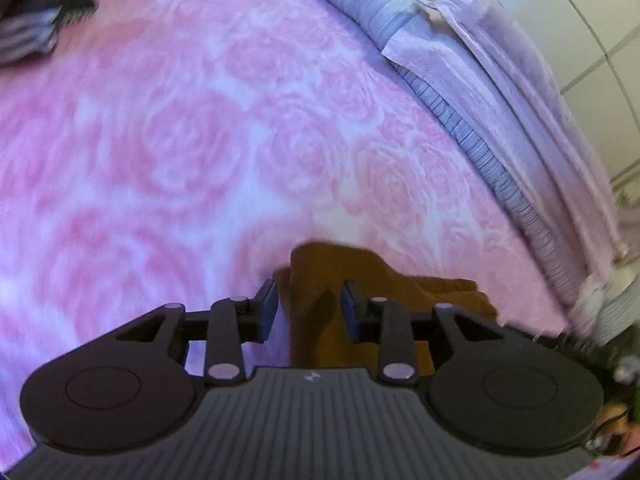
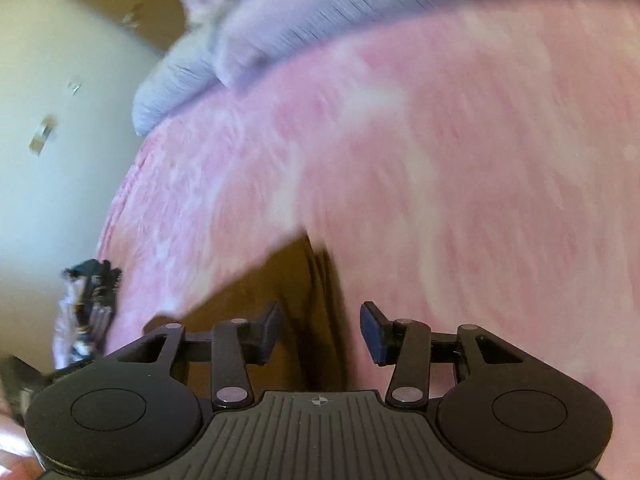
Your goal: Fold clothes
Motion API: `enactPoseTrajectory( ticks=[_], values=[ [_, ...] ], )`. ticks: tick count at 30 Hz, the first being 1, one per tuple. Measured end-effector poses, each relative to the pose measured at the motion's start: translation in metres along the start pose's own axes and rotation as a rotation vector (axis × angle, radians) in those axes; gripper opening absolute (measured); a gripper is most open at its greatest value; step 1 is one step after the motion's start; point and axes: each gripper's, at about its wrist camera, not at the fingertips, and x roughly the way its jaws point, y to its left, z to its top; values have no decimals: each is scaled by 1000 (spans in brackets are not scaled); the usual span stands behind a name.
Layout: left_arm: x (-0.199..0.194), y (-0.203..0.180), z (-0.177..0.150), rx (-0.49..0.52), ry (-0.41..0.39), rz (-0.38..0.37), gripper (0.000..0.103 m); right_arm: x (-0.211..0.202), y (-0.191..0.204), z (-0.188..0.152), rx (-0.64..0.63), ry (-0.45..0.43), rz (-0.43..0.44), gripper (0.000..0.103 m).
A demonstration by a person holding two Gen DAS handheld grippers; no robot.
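Left wrist: left tool (image 1: pixel 308 306) gapped around brown cloth garment (image 1: pixel 384 280) on pink rose-print bed; right tool (image 2: pixel 320 334) also apart.

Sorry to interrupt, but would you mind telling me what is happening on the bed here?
A person is working a brown garment on a pink rose-print bedspread with two handheld grippers. The left gripper has brown cloth between its fingers, though a small gap shows, so the grip is unclear. The right gripper is open over another part of the garment. A patterned cloth lies apart, and folded lilac bedding runs along the edge. The right view is motion-blurred.
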Motion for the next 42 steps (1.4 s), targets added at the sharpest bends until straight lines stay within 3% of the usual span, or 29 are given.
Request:
enactPoseTrajectory(
  ticks=[2,6,10,12,18,26,34,38,42],
  values=[
    [14,-9,4,30,6,42,28,19,15,5,-85,-2,-18,42],
    [34,-21,6,70,47,156,34,49,24,-4,-188,36,-140,42],
    [10,-48,2,167,59,266,32,22,31,-12,-189,20,-188,43],
    [-4,-61,-6,211,82,315,36,8,40,-16,-197,42,-214,46],
    [-40,-88,-50,193,212,449,46,-44,55,-56,-158,135,-180,55],
    [-67,-110,-103,164,289,439,51,-84,72,-109,-223,229,-184,58],
    [-78,-121,-116,168,276,417,52,-93,72,-118,-246,239,-180,58],
    [-87,-100,-102,127,192,355,62,-94,62,-105,-253,195,-171,59],
    [-80,-44,-75,-39,132,210,63,-77,30,-76,-143,172,-93,67]
  ],
)
